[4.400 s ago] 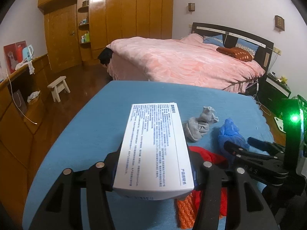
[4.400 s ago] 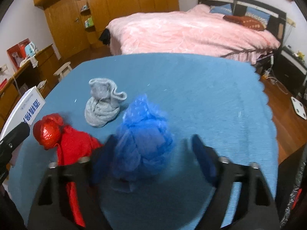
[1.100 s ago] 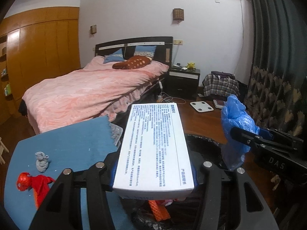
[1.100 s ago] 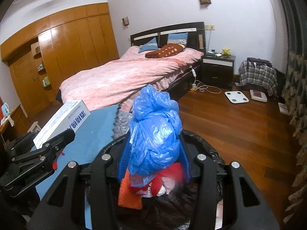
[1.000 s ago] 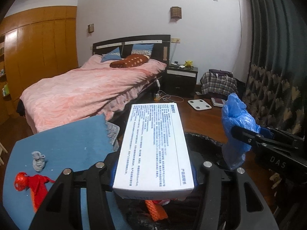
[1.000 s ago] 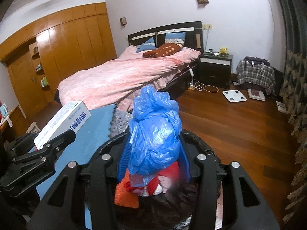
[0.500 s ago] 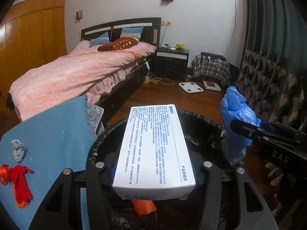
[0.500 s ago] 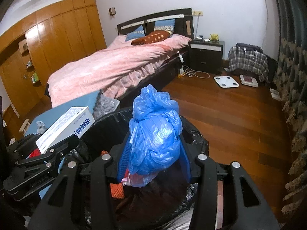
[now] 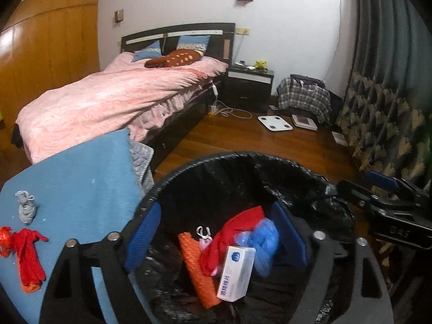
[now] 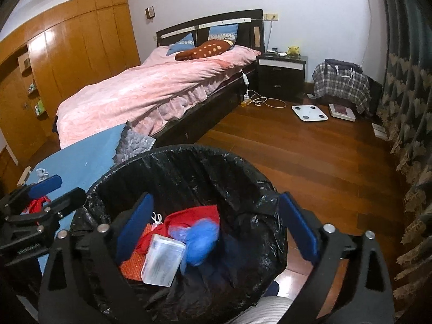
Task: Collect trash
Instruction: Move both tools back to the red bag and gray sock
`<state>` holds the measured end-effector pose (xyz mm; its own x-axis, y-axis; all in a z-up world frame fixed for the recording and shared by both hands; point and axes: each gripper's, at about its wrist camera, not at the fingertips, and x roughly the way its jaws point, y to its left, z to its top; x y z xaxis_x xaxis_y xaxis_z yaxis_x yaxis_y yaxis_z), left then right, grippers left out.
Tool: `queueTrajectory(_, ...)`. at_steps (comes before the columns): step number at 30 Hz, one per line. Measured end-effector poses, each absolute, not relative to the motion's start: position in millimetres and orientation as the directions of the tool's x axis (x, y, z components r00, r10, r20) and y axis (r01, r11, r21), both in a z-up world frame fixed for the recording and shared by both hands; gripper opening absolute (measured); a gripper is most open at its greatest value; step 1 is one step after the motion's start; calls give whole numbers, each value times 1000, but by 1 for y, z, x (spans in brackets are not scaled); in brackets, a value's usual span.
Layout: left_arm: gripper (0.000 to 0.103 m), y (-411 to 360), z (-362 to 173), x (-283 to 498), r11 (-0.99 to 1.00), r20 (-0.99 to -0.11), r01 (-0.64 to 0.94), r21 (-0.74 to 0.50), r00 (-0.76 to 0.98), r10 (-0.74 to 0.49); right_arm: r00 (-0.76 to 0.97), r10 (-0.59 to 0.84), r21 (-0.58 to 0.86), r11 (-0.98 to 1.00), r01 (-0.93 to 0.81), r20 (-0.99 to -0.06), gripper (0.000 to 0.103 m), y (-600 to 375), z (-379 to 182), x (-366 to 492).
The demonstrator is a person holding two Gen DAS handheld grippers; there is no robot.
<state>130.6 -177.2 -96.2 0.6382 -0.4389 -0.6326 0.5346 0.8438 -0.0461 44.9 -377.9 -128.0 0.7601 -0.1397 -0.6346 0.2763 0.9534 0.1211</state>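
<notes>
A black-lined trash bin (image 9: 270, 167) (image 10: 172, 162) stands below both grippers. Inside it lie the white box (image 9: 236, 276) (image 10: 163, 263), the crumpled blue bag (image 9: 260, 243) (image 10: 198, 239), red cloth (image 9: 237, 229) and orange mesh (image 9: 198, 272). My left gripper (image 9: 216, 235) hangs over the bin, its jaws opening wide with nothing between them. My right gripper (image 10: 216, 229) does the same, jaws opening and empty, and shows at the right edge of the left wrist view (image 9: 378, 197). On the blue table (image 9: 81, 175) remain a red mesh bag (image 9: 25, 253) and a grey sock (image 9: 27, 208).
A bed with a pink cover (image 10: 151, 89) stands behind the table. A nightstand (image 10: 280, 73), a white scale (image 10: 309, 112) and a plaid bag (image 10: 340, 83) sit on the wood floor. Patterned curtains (image 10: 405, 108) hang on the right.
Both grippers sank toward the bin and opened. The white box dropped out of the left one and the blue bag out of the right one; both now lie in the bin.
</notes>
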Motion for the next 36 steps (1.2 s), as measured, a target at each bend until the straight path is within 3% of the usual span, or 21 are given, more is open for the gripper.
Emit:
queueTrajectory(5, 94, -154, -88, 130, 869, -613, 493, -32, 677, -407, 777, -126, 135, 955, 263, -617, 96, -372, -116, 45)
queueTrajectory(17, 96, -78, -74, 137, 935, -573, 354, -19, 763, -300, 798, -40, 137, 979, 152, -602, 97, -312, -102, 72)
queueTrajectory(36, 97, 111, -102, 175, 999, -560, -13, 40, 828, 34, 780, 157, 115, 987, -109, -606, 97, -148, -116, 169)
